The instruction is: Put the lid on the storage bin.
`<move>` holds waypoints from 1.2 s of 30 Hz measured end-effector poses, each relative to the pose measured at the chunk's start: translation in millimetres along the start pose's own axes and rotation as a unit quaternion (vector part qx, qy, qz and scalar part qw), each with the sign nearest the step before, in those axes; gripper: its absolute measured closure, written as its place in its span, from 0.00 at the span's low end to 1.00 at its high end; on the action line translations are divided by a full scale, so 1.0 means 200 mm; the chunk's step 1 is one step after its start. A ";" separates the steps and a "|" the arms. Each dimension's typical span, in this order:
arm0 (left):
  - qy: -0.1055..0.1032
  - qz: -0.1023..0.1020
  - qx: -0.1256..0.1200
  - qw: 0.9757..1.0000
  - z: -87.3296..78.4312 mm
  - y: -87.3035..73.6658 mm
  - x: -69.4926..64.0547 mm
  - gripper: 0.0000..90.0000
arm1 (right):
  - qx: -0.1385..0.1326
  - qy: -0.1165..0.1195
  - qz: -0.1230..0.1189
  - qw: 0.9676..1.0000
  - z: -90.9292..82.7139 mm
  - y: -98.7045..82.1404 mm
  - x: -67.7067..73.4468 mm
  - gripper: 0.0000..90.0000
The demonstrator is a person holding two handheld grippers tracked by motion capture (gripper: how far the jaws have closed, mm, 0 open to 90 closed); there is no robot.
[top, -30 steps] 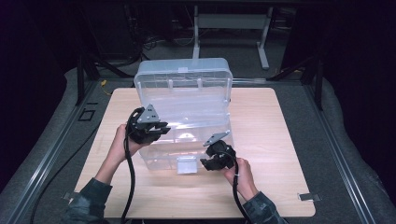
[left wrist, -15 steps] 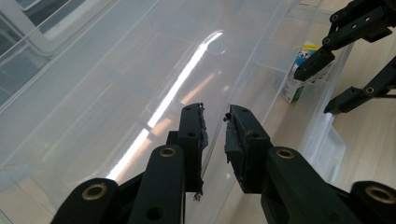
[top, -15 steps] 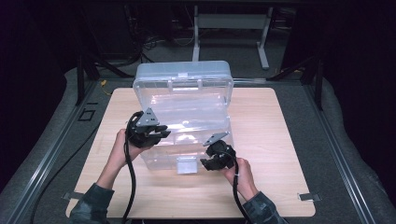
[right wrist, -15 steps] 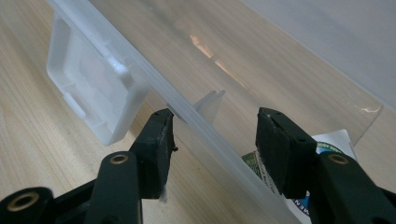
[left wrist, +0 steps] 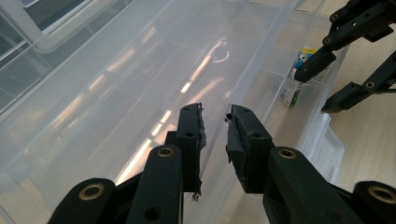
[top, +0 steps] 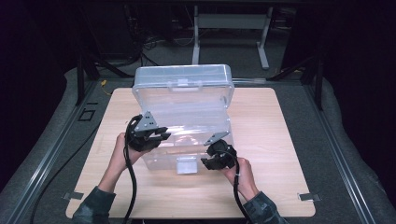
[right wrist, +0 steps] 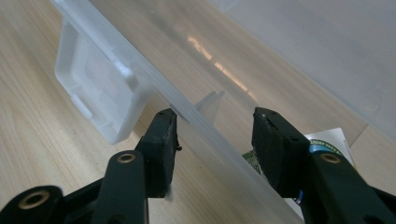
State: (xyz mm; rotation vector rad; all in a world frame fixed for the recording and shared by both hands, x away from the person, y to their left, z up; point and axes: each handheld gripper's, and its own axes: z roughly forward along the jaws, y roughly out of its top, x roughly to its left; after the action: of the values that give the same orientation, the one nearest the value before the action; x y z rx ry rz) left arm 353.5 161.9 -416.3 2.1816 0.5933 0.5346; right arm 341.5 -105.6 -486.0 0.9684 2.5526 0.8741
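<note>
We've got the left gripper [top: 161, 136] pinched on the clear plastic storage box's [top: 187, 100] left wall. At 5 o'clock, the right gripper [top: 211, 162], jaws just closing, straddles the front rim, probably not squeezing yet.

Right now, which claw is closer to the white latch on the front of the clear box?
The right claw. It sits at the front wall just right of the latch, jaws astride the rim. The left claw is farther, up at the box's left wall.

Wooden table [top: 280, 154]: clear plastic box [top: 187, 116] on it.
</note>
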 end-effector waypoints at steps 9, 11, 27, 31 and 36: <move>-0.003 0.000 0.001 1.000 0.00 0.00 0.00 0.82 | 0.002 -0.010 0.002 1.000 -0.03 0.01 0.01 0.54; -0.003 0.000 0.000 1.000 0.00 -0.01 0.00 0.82 | 0.001 -0.010 0.007 1.000 -0.05 0.01 0.00 0.50; 0.000 0.002 0.005 1.000 0.00 -0.01 -0.02 0.82 | -0.054 0.039 -0.007 0.998 -0.31 0.11 0.06 0.44; 0.002 0.001 0.004 1.000 0.00 -0.01 -0.02 0.81 | -0.076 0.042 -0.005 0.996 -0.37 0.17 0.03 0.44; 0.004 0.002 0.008 1.000 -0.01 -0.01 -0.03 0.81 | -0.115 0.013 0.004 0.993 -0.44 0.32 -0.08 0.58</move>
State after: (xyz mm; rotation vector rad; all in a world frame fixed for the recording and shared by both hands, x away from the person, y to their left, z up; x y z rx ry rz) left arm 347.3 160.4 -418.7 2.1963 0.5994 0.5440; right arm 347.2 -116.4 -377.2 0.9028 2.4024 1.1605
